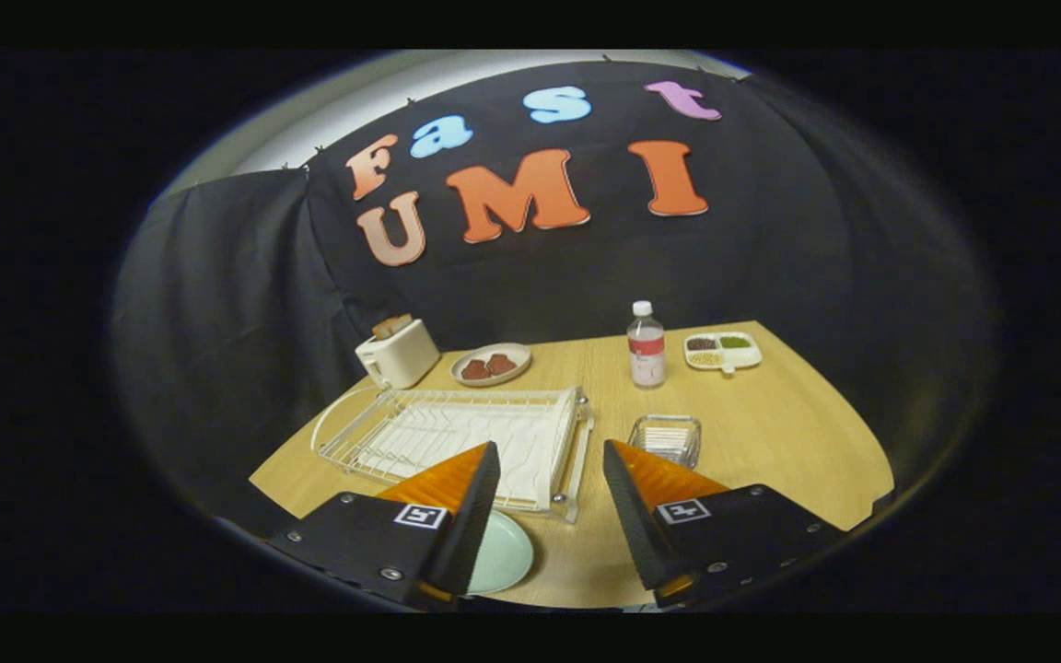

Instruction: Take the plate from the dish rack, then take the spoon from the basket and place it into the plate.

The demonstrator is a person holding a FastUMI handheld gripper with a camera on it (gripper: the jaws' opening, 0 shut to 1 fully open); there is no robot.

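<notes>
My gripper (pixel 551 447) is open and holds nothing; its orange-and-black fingers (pixel 471 497) stand wide apart above the table. A pale green plate (pixel 505 555) lies flat on the wooden table (pixel 770 433), just inside the left finger, which hides part of it. The white wire dish rack (pixel 457 428) sits ahead of the left finger and has nothing standing in its slots. A small wire basket (pixel 666 438) rests just beyond the right fingertip. Something pale lies in it, too small to make out as a spoon.
A cream toaster (pixel 397 353) with bread in it stands behind the rack. Next to it is a plate with brown pieces (pixel 491 364). A water bottle (pixel 647 346) and a divided dish of grains (pixel 722 351) stand at the far side.
</notes>
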